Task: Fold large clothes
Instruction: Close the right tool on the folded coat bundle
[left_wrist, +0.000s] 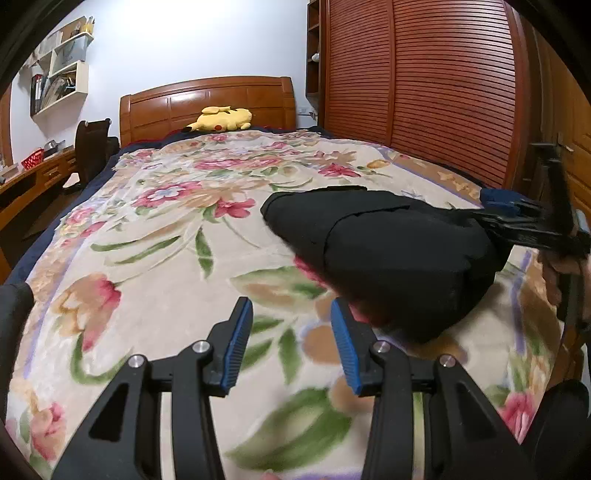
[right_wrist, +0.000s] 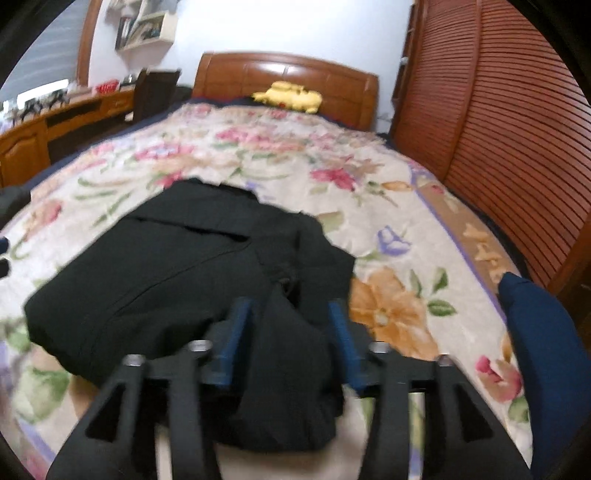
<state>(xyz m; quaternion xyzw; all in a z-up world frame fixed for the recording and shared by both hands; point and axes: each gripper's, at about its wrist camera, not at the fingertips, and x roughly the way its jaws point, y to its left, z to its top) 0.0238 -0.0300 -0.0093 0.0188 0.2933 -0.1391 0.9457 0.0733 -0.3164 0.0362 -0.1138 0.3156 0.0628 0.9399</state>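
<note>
Gaping right hand-held gripper (right_wrist: 291, 314) around black garment (right_wrist: 166, 266), left hand-held gripper (left_wrist: 291, 321) empty.

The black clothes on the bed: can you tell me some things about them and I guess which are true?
1. The black garment lies on a floral blanket. True.
2. The left gripper is pinching the garment. False: its jaws stand open over the blanket, empty.
3. A yellow plush toy sits by the wooden headboard. True.
4. The right gripper is far from the garment. False: black fabric lies between its fingers.
</note>
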